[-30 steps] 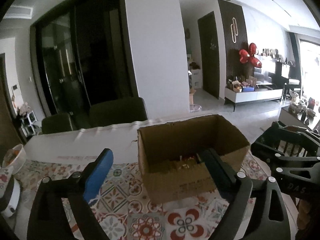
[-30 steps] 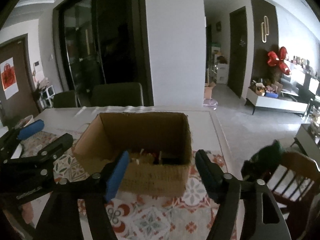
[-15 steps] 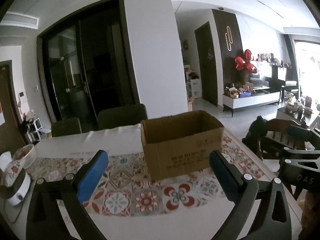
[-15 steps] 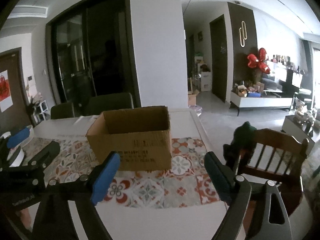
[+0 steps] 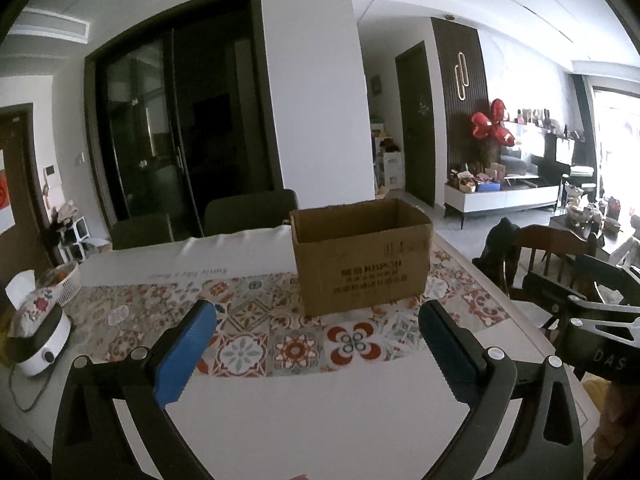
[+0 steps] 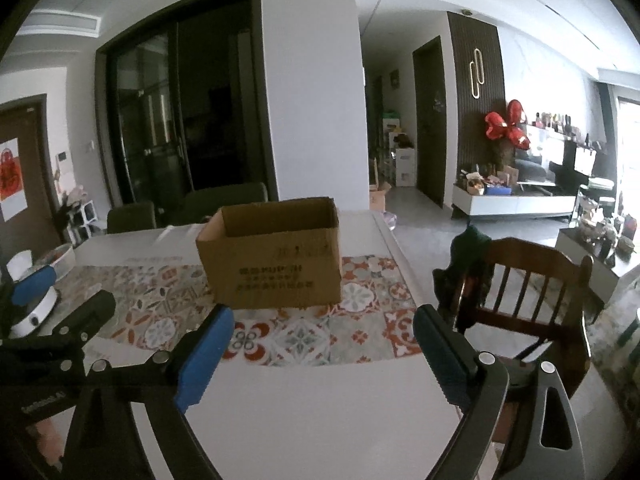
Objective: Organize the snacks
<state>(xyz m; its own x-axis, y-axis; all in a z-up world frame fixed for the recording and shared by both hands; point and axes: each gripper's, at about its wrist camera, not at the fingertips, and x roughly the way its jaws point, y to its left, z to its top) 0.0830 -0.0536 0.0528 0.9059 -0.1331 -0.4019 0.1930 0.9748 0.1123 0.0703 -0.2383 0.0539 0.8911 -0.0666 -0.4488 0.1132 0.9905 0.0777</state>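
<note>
My left gripper (image 5: 316,344) and right gripper (image 6: 324,344), jaws wide and empty, the right's just widened, face the cardboard box (image 5: 360,256) standing well ahead, mid-counter (image 5: 320,408), its long side toward both.

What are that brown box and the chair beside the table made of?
The box looks like plain corrugated cardboard: matte brown, open flaps, dark print on its side. The chair looks like dark-stained wood with a slight sheen, with turned spindles in its back; a dark cloth hangs over one corner.
</note>
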